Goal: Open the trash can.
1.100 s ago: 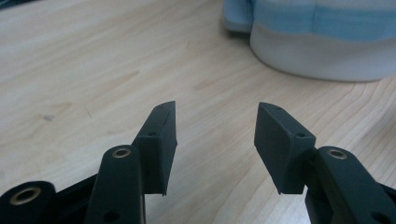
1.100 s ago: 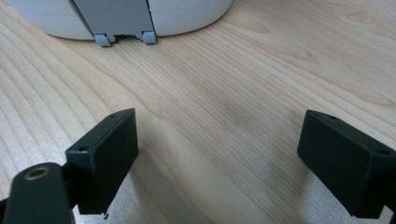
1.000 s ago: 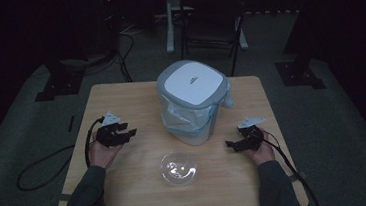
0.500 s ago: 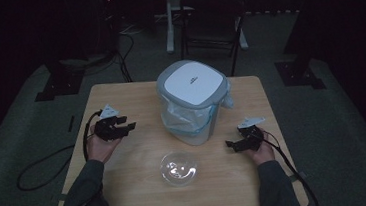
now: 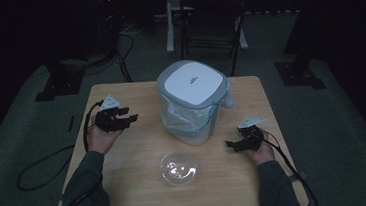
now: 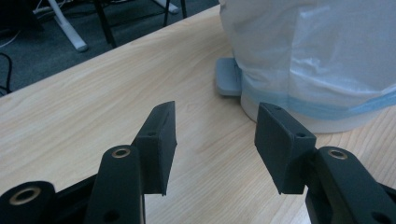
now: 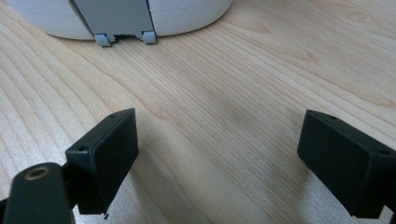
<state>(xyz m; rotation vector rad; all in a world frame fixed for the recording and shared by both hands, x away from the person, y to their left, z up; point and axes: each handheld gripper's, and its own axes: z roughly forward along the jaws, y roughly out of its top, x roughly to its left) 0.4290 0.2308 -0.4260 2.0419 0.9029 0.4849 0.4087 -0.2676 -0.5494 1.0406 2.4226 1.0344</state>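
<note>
White-lidded grey bin [image 5: 193, 99], lined with a pale translucent bag edged in blue, standing upright at the middle of the wooden table [image 5: 142, 182]; its base is seen close in the left gripper view [image 6: 299, 116]. Left gripper [image 5: 122, 117]: jaws wide apart, empty, raised off the table, pointing toward the bin's left flank. Right gripper [image 5: 235, 145]: jaws wide apart, empty, low over the wood, aimed at the bin's foot and its grey pedal hinge [image 7: 121, 23]. Bin lies between the two grippers; the right one looks slightly nearer. Clear glass bowl [image 5: 178, 168]: near table edge, in front of the bin, apart from both. Small mark on the lid, too small to read
</note>
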